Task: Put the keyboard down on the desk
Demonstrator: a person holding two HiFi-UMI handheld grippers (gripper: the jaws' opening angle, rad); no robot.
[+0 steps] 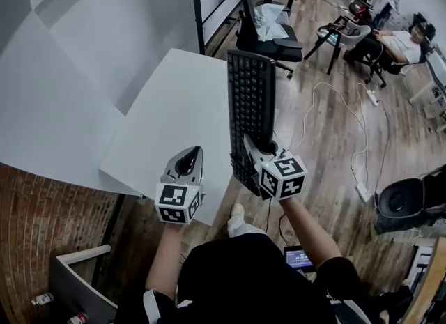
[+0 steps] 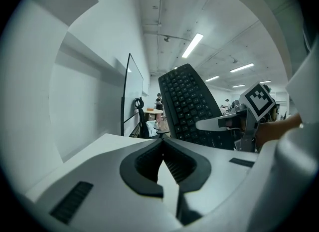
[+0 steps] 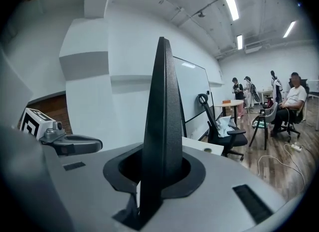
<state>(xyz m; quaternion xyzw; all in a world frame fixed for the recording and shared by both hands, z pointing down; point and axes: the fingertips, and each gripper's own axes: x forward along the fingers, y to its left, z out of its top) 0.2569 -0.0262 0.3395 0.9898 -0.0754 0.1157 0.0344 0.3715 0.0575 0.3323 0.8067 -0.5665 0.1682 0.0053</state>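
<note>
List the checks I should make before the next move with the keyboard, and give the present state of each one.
1. Grip: the right gripper has its fingers shut on the near end of the black rectangular plastic keyboard: ok.
2. Position: the keyboard hangs at the right edge of the white flat desk, not over its middle: not ok.
3. Attitude: the keyboard is tilted, keys turned towards the left gripper: not ok.
4. The left gripper is shut, empty and apart from the keyboard: ok.
5. The desk top beside the keyboard is bare: ok.
6. Keyboard touching the desk: cannot tell.

Black keyboard (image 1: 250,99), white desk (image 1: 174,117)
</note>
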